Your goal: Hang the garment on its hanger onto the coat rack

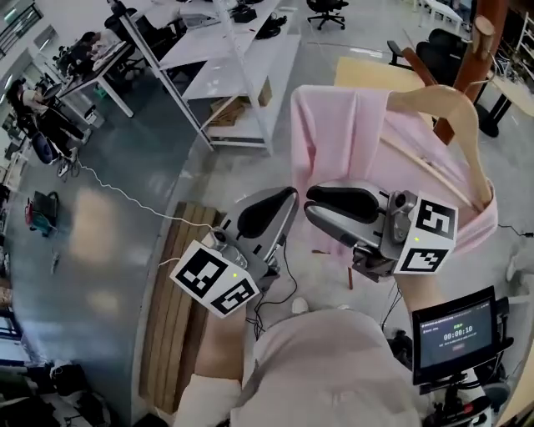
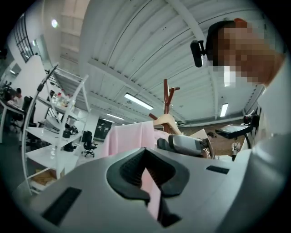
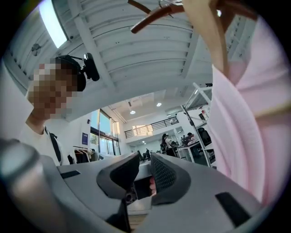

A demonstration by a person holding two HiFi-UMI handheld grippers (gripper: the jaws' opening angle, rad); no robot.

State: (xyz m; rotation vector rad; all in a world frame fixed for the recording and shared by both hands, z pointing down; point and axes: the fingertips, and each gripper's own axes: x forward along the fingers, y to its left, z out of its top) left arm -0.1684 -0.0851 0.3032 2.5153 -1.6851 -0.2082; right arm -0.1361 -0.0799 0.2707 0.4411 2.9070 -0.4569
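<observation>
The left hand-held gripper (image 2: 150,182) is pinched on a strip of the pink garment (image 1: 342,133). The right hand-held gripper (image 3: 144,173) stands slightly apart with nothing in it. The garment sits on its hanger (image 1: 455,113), up against the rack (image 1: 482,37) (whether the hook is seated can't be seen). A tug from the left could drag the cloth off the hanger's shoulder, or tip the hanger off the rack.

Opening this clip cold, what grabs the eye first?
A pink garment on a wooden hanger fills the head view's upper right, beside the brown coat rack. Just below, mid-frame, the left gripper and right gripper reach toward its lower edge.
</observation>
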